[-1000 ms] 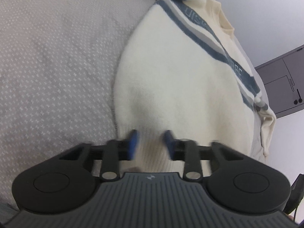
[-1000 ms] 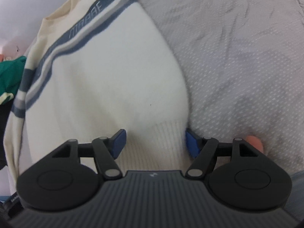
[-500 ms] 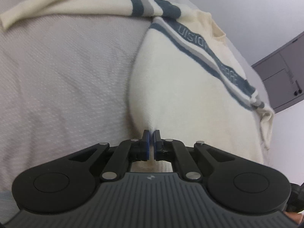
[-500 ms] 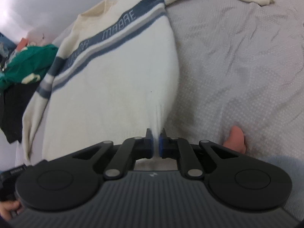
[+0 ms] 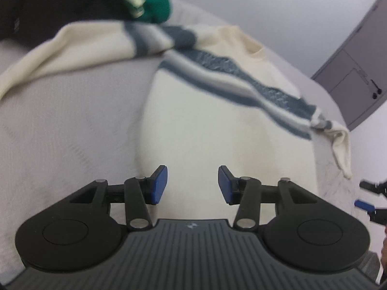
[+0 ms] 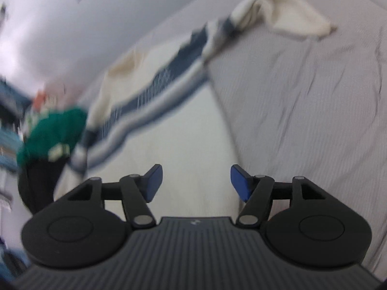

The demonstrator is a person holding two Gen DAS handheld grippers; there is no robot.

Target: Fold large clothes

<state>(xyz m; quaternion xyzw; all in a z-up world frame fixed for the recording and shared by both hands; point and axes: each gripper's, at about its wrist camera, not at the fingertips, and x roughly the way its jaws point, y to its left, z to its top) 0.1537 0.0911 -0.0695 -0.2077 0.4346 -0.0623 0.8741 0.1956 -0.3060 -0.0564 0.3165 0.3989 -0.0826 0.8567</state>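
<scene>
A cream sweater with a blue and grey chest stripe lies flat on a grey bedsheet, hem towards me. One sleeve stretches out to the far left. My left gripper is open and empty above the hem. In the right wrist view the same sweater lies under my right gripper, which is open and empty near the sweater's right edge. Its other sleeve lies at the far right on the sheet.
A pile of green and black clothes sits at the far end, also in the right wrist view. A grey cabinet stands beyond the bed. The other gripper's tip shows at the right edge.
Both grippers were shut on the sweater's hem half a second ago; now both have opened, let go and lifted back. The views are blurred by motion.
</scene>
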